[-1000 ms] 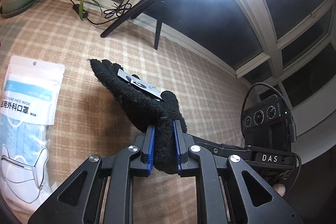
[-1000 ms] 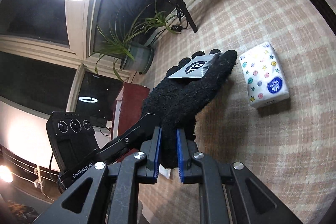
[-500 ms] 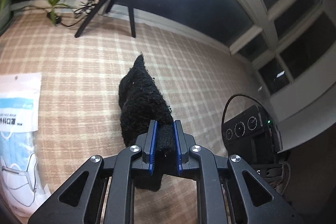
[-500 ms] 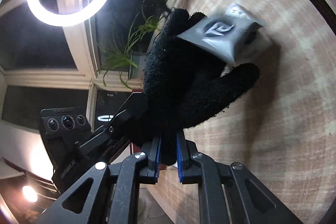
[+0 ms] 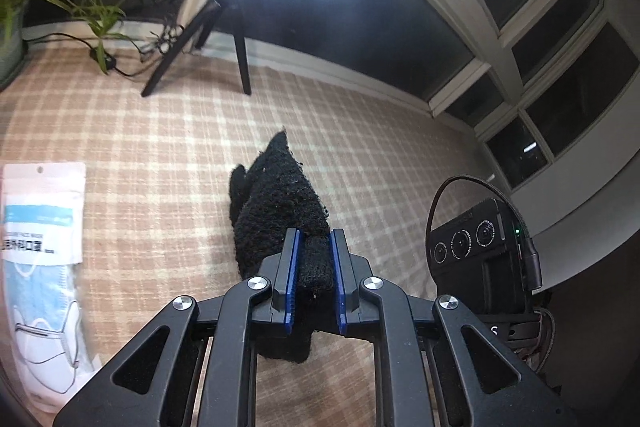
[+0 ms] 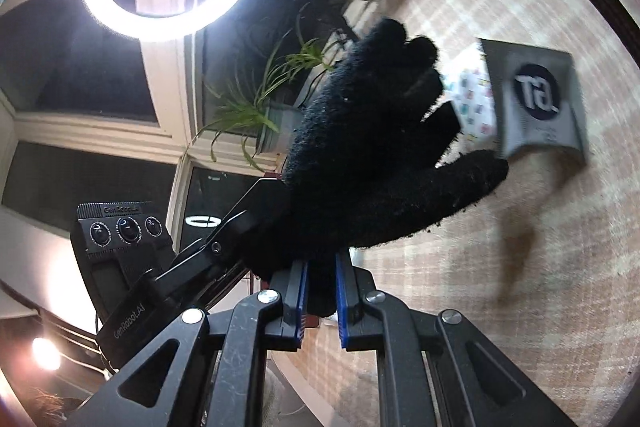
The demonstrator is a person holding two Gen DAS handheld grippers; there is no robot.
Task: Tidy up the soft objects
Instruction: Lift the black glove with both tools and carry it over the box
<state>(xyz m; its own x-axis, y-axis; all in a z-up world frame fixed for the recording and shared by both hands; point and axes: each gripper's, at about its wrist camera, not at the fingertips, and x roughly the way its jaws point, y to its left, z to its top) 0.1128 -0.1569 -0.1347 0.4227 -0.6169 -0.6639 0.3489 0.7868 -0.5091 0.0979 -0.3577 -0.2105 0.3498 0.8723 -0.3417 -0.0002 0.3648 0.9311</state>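
Observation:
A fuzzy black glove point(image 5: 280, 211) hangs above the checked cloth, pinched from two sides. My left gripper point(image 5: 314, 239) is shut on its cuff end, and in the left wrist view the glove stands edge-on, pointing away. In the right wrist view my right gripper point(image 6: 320, 267) is shut on the same glove point(image 6: 372, 147), whose fingers spread up and to the right. A grey card tag point(image 6: 536, 99) dangles from the fingers, blurred. The left gripper's black arm point(image 6: 224, 247) reaches into the glove from the lower left.
A bag of blue face masks point(image 5: 40, 247) lies at the left on the cloth. A white tissue pack point(image 6: 474, 99) with coloured dots sits behind the tag. A ring light on a tripod point(image 5: 236, 39) and a potted plant point(image 6: 256, 107) stand at the far edge.
The glove has turned from lying flat to edge-on in the left wrist view, hiding its tag there. In the right wrist view the tag has swung right, over the tissue pack.

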